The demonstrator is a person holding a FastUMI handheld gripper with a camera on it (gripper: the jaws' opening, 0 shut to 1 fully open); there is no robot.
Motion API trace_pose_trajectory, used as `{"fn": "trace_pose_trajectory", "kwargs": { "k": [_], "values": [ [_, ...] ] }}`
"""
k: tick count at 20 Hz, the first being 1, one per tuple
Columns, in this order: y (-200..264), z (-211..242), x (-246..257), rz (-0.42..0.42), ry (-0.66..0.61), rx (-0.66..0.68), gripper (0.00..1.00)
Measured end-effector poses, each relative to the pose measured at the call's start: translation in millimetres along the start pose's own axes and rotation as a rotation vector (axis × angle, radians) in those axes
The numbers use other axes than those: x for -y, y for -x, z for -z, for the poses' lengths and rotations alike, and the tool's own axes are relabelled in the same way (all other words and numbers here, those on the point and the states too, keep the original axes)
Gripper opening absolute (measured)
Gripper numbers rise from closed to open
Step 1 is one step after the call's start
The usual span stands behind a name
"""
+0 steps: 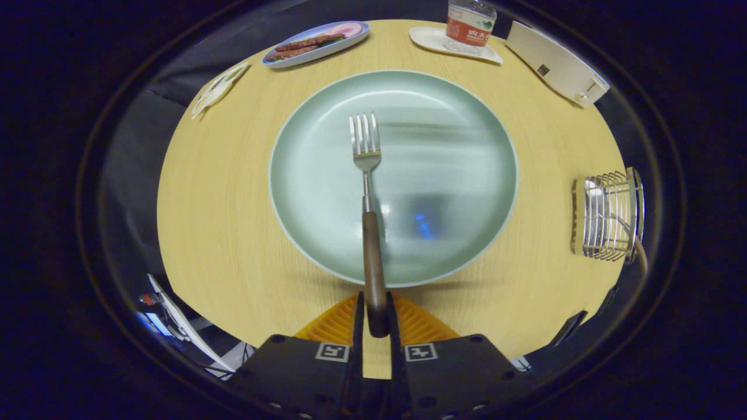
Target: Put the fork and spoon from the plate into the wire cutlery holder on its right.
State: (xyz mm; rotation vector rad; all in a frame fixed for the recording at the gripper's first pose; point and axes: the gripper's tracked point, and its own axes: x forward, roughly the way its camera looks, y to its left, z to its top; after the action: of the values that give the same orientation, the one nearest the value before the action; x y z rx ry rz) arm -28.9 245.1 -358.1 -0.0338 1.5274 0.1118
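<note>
Your count on the table
One fork, two plates, one wire holder, one bottle.

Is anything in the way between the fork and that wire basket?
Nothing visible is. The gripper has its jaws shut on the fork by its brown handle, above the plate. Toward the wire cutlery holder lies just bare table.

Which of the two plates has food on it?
The small blue-rimmed plate far beyond the fingers; the big green plate is bare under the gripper's fork.
</note>
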Motion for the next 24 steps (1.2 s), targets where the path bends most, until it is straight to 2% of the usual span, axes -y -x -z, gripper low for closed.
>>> {"fn": "trace_pose_trajectory", "kwargs": {
  "k": [1,2,3,5,9,13,19,24],
  "values": [
    [0,0,0,-0.002,0.004,0.0,0.13],
    [4,-1,0,-0.007,0.012,0.008,0.13],
    [6,-1,2,-0.008,0.013,0.015,0.04],
    [15,0,3,-0.038,0.014,0.022,0.01],
    [43,-2,18,-0.062,0.019,0.064,0.0],
    [93,-4,45,-0.085,0.035,0.115,0.01],
    [185,2,154,-0.017,-0.01,0.173,0.01],
    [198,31,226,0.03,-0.036,0.098,0.0]
  ]
}}
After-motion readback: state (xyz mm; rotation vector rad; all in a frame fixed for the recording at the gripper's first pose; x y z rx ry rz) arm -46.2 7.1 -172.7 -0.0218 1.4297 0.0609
